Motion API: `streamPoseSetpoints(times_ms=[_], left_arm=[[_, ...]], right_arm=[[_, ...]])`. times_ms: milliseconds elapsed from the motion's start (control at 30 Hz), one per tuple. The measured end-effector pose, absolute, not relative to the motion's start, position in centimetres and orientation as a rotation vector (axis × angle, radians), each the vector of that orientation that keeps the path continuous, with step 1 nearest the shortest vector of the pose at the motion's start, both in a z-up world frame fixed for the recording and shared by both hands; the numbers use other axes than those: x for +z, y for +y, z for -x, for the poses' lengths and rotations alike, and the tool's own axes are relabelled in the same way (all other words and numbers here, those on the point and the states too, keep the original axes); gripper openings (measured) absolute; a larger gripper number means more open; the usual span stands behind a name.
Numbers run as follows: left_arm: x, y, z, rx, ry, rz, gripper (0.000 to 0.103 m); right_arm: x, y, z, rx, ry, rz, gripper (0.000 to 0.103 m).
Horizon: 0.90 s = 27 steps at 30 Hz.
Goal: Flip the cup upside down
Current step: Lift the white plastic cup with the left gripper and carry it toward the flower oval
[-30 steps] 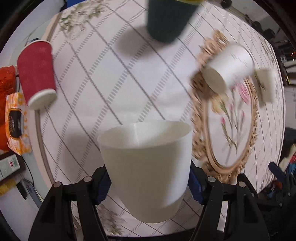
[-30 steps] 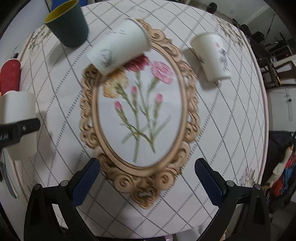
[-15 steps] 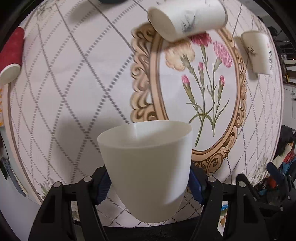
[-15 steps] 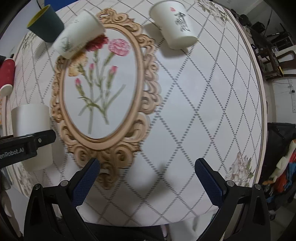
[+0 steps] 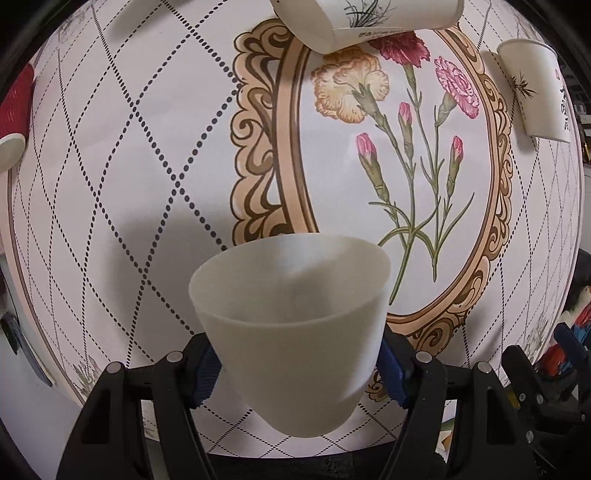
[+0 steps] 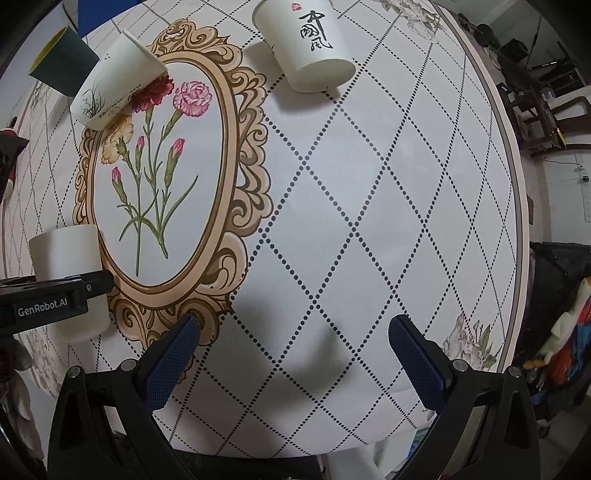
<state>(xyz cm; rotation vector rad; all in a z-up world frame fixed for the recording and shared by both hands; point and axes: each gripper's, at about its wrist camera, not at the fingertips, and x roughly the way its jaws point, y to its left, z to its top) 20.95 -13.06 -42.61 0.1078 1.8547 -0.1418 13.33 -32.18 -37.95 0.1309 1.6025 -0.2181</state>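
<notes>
My left gripper [image 5: 297, 365] is shut on a plain white plastic cup [image 5: 291, 332], held above the table with its mouth tipped away from me so I see into it. The same cup [image 6: 68, 280] shows at the left of the right wrist view, gripped by the black left gripper [image 6: 55, 301]. My right gripper [image 6: 293, 354] is open and empty over the bare right half of the tablecloth.
A white paper cup with grass print [image 5: 365, 18] [image 6: 114, 92] lies on its side at the oval's far end. A paper cup with calligraphy [image 6: 306, 48] [image 5: 535, 88], a dark green cup [image 6: 61, 64] and a red cup [image 5: 13, 118] stand around it. The table edge [image 6: 517, 206] curves at right.
The left gripper has carried the white cup rightward toward the flower oval and tilted its mouth forward. The right gripper has shifted right, away from the oval.
</notes>
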Motion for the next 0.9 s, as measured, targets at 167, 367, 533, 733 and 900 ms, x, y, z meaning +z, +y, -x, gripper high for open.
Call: streamPoseSetpoints(times_ms=[167, 367, 533, 733, 900], left_arm=[[-41.8, -11.9, -23.5, -0.135, 1.870, -0.089, 0.070], [-42.6, -11.6, -23.4, -0.136, 1.873, -0.099, 0.082], [-42.2, -11.6, -23.5, -0.135, 1.871, -0.087, 0.085], [-41.0, -11.2, -23.1, -0.133, 1.855, -0.071, 0.085], [-38.4, -10.6, -23.2, -0.137, 1.814, -0.040, 0.085]], right_arm=[[-37.3, -31.7, -14.4, -0.213, 1.599, -0.137, 0.103], [-36.9, -31.4, -14.7, -0.220, 1.597, -0.142, 0.103], [-37.1, -31.4, -14.6, -0.231, 1.598, -0.144, 0.103], [-37.0, -31.3, -14.5, -0.236, 1.593, -0.145, 0.103], [-36.5, -31.4, -14.6, -0.235, 1.582, -0.156, 0.103]])
